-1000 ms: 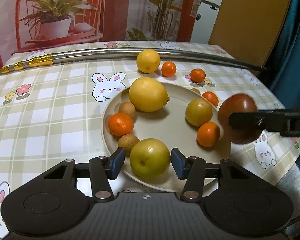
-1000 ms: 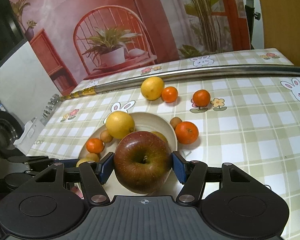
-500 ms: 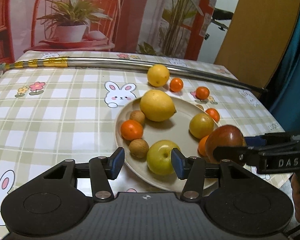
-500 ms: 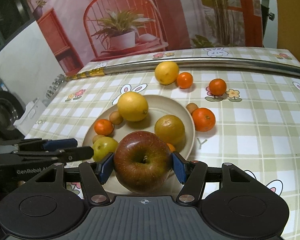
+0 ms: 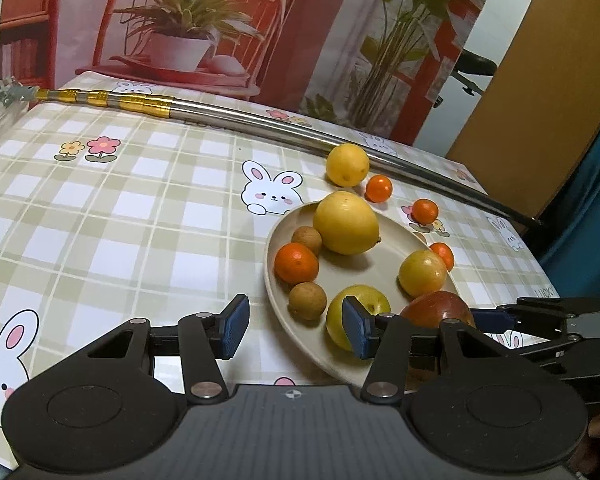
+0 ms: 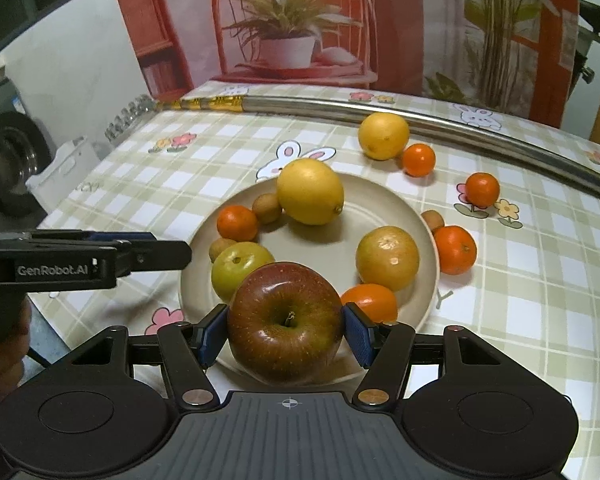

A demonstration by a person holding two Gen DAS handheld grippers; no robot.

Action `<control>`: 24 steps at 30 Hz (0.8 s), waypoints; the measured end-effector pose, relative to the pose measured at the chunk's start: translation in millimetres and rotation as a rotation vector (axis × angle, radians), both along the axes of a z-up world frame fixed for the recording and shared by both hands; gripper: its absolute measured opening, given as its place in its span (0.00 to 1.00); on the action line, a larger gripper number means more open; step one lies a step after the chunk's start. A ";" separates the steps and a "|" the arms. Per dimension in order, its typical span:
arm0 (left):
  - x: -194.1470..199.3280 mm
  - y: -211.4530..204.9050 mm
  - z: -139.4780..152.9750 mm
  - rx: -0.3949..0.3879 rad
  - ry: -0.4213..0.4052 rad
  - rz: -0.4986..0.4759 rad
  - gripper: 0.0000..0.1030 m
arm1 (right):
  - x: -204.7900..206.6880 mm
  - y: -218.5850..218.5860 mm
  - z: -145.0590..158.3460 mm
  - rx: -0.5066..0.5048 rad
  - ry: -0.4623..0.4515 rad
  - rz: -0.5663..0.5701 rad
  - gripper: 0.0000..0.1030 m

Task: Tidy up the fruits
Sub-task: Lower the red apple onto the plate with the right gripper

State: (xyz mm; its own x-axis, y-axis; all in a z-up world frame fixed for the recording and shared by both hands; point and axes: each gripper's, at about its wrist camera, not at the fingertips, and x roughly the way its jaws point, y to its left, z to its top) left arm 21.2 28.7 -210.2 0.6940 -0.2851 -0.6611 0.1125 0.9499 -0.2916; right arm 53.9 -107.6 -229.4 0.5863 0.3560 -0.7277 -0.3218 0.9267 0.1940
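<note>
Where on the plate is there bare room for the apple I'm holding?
Bare patch: plate centre, bordered by lemon, yellow-orange citrus, green fruit. Crowded along the left rim, small fruits touching. The red apple sits clamped in the right gripper.

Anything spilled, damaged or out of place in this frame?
Nothing spilled or damaged. Several fruits lie off the plate: a yellow citrus, three small oranges and a brown longan. A metal pole lies behind them.

Right gripper (image 6: 285, 330) clamped on a red apple (image 6: 285, 320) over the near rim of a plate (image 6: 430, 236).
The plate carries a lemon (image 6: 310, 192), a green apple (image 6: 240, 268) and oranges; the left gripper (image 6: 156, 250) stands at its left edge.
</note>
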 end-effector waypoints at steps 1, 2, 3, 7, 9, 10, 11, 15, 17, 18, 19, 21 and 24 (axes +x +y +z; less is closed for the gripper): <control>0.1 0.8 -0.2 -0.001 0.000 0.003 0.52 | 1.1 1.2 -0.7 -0.005 0.004 -0.002 0.56; 0.2 1.5 -0.4 -0.003 0.000 0.006 0.52 | 2.7 2.5 -1.7 -0.010 0.007 -0.003 0.56; 0.3 2.2 -0.7 -0.005 0.000 0.010 0.52 | 3.2 3.0 -2.4 -0.014 0.011 -0.004 0.56; -0.2 4.0 -1.6 -0.012 0.002 0.018 0.52 | 5.2 8.1 -3.5 -0.037 0.014 0.012 0.56; -0.7 3.8 -1.5 -0.010 0.002 0.019 0.52 | 6.1 12.4 -4.4 -0.055 0.009 0.024 0.56; -1.2 3.9 -1.6 -0.009 0.001 0.019 0.52 | 6.4 14.4 -4.7 -0.063 0.008 0.029 0.56; -1.4 4.1 -1.5 -0.008 0.001 0.020 0.52 | 7.2 16.2 -5.4 -0.072 0.011 0.031 0.56; -1.5 4.0 -1.9 -0.007 0.005 0.024 0.52 | 8.1 19.9 -7.0 -0.090 0.009 0.034 0.56; -1.5 3.3 -2.1 -0.005 0.007 0.024 0.52 | 8.1 20.2 -7.0 -0.090 0.009 0.034 0.56; -1.5 2.7 -2.0 -0.003 0.008 0.023 0.52 | 8.1 20.5 -7.0 -0.090 0.009 0.034 0.56; -1.6 2.0 -1.9 -0.001 0.008 0.023 0.52 | 8.0 20.5 -6.9 -0.090 0.009 0.034 0.56; -2.0 0.8 -1.3 0.004 0.009 0.021 0.52 | 8.6 20.8 -7.2 -0.089 0.008 0.034 0.56; -2.3 -0.1 -1.2 0.011 0.010 0.019 0.52 | 9.6 20.6 -8.1 -0.077 0.010 0.031 0.57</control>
